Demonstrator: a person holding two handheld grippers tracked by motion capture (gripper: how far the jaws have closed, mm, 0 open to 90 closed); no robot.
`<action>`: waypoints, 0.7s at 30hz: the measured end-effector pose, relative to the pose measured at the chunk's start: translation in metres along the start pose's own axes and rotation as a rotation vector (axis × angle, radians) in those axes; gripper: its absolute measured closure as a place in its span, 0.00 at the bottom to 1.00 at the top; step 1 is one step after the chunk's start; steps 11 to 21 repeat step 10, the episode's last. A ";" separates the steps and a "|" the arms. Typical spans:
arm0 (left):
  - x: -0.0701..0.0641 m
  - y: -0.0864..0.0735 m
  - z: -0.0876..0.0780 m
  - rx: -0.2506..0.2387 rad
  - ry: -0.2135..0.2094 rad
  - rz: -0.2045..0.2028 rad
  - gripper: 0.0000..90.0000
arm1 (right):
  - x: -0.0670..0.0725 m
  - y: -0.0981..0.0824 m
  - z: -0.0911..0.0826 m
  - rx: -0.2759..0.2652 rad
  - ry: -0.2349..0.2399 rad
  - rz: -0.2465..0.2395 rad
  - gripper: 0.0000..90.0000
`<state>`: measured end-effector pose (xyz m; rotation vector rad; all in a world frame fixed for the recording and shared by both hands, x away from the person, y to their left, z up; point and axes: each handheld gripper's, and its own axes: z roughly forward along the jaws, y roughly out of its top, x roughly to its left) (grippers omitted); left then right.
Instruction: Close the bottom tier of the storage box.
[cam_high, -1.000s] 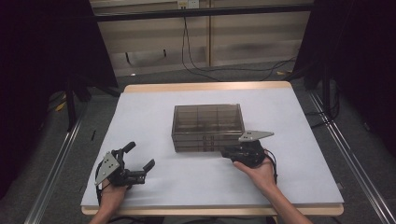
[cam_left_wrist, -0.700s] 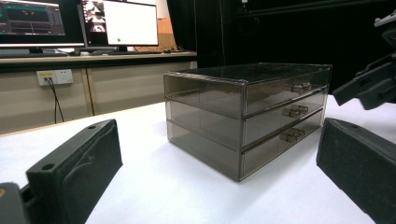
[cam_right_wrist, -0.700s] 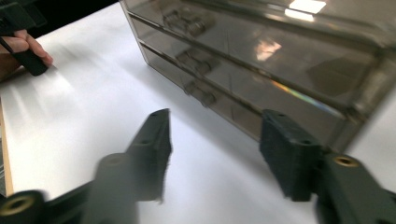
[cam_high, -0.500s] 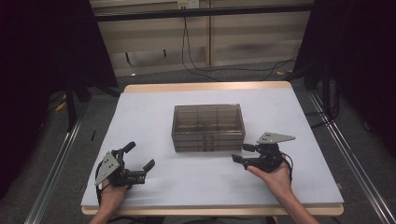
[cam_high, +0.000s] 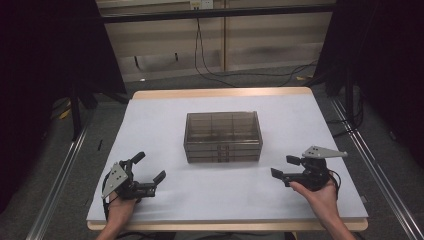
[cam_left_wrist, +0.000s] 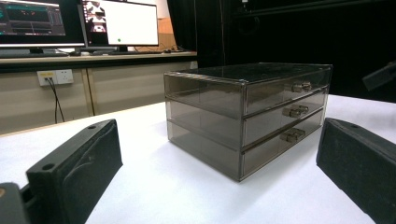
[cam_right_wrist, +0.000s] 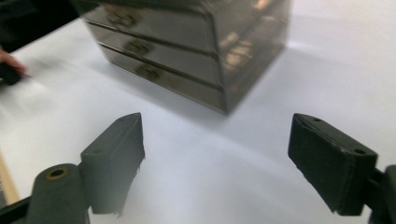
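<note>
Sitting mid-table, the smoky three-drawer box has all drawers pushed in, handles facing the person, so it's reachable from both sides. Right gripper hovers off its front right corner, jaws just spread wide, nothing between. Left gripper rests low, released and empty too.

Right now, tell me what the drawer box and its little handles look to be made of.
Drawer box: likely smoke-tinted clear plastic, glossy; you see through its walls and the lid reflects light. Handles: small, shiny and metallic-looking, perhaps metal or plated plastic; too small to tell which.
</note>
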<state>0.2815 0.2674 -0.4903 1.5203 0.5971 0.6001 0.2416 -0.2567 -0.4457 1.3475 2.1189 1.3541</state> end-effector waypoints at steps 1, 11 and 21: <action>0.000 0.000 0.000 -0.001 -0.001 0.000 0.00 | -0.001 -0.004 -0.001 0.005 -0.005 0.014 0.17; 0.000 0.000 0.000 -0.002 -0.001 0.000 0.00 | -0.010 -0.017 -0.017 -0.016 -0.080 0.014 0.16; 0.000 0.000 0.000 -0.002 -0.001 0.000 0.00 | -0.010 -0.017 -0.017 -0.016 -0.080 0.014 0.16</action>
